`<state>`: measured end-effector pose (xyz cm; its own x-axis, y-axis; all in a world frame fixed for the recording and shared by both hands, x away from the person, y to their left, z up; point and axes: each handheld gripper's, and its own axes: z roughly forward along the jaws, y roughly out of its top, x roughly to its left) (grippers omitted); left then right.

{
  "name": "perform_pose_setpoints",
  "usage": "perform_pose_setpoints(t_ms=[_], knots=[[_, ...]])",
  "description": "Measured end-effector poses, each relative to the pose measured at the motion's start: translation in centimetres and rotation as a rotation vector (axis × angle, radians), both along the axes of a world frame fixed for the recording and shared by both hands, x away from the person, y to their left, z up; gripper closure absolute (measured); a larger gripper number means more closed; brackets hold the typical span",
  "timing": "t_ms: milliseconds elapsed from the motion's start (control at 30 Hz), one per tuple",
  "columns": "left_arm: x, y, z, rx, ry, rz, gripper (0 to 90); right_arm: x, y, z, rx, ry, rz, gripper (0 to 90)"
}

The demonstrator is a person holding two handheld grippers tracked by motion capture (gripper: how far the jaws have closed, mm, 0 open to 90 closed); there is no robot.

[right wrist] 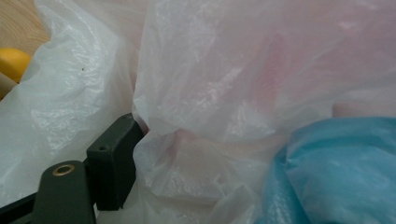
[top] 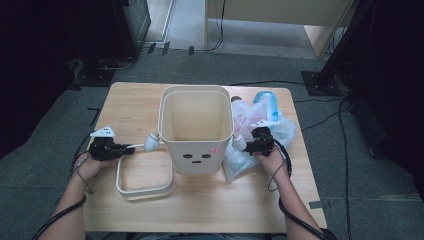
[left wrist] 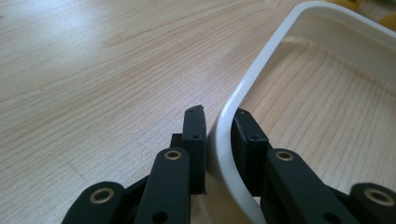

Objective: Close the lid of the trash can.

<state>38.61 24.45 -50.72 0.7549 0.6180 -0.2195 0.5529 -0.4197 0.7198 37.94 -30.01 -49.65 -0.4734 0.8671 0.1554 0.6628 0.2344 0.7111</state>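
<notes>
1. You are clamping the left gripper (left wrist: 218, 135) onto the cream ring (top: 145, 186) lying flat on the wooden table (top: 210, 205); its 2 jaws are pressing either side of the ring's wall at the near left corner.
2. You are pushing the right gripper (top: 259, 141) into the plastic bags (right wrist: 210, 93) just right of the bin; 1 jaw is showing against the film, and whether it is clenched or released cannot be told.
3. The cream bin (top: 196, 127) is standing upright at the table's middle, between both grippers, its base touching the ring's right side.
4. A blue bag (top: 266, 102) is sitting farthest back.
</notes>
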Motion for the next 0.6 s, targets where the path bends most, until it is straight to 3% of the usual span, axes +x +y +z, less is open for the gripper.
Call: perform_pose_setpoints(t_ms=[600], knots=[[-0.1,0.4,2.4,-0.015,0.016,0.009,76.9,0.0,0.1,0.0,-0.001,0.001,-0.003,22.9]])
